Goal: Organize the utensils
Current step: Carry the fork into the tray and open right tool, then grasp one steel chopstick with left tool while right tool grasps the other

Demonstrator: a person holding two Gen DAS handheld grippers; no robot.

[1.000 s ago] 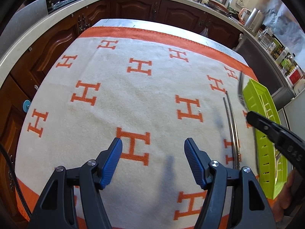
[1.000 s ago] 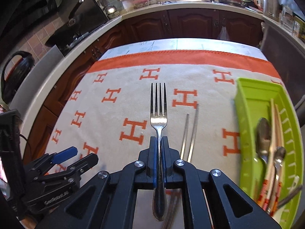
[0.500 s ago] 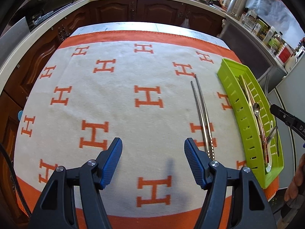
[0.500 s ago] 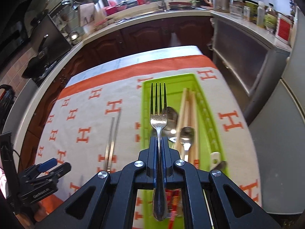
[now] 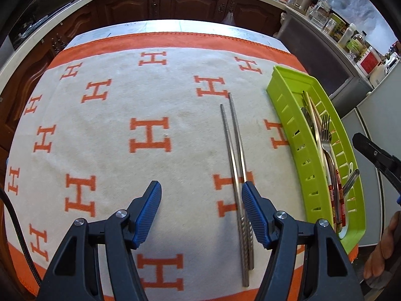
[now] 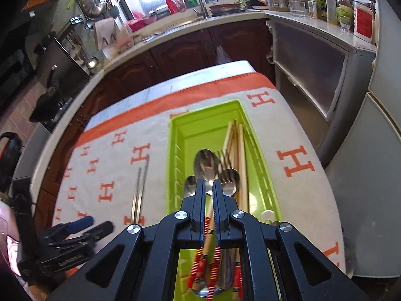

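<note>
Left gripper (image 5: 200, 200) jaws stood wide apart, holding nothing, low over the H-patterned cloth (image 5: 150, 100). Steel chopsticks (image 5: 236, 165) lay on the cloth, their near ends passing just inside the right-hand pad (image 5: 255, 213). Right gripper (image 6: 208, 188) jaws stood a narrow gap apart, gripping nothing, above the green tray (image 6: 173, 175). The fork (image 5: 327, 138) lay in the tray among spoons (image 6: 205, 163) and wooden chopsticks (image 6: 238, 150), just beyond the jaw tips.
</note>
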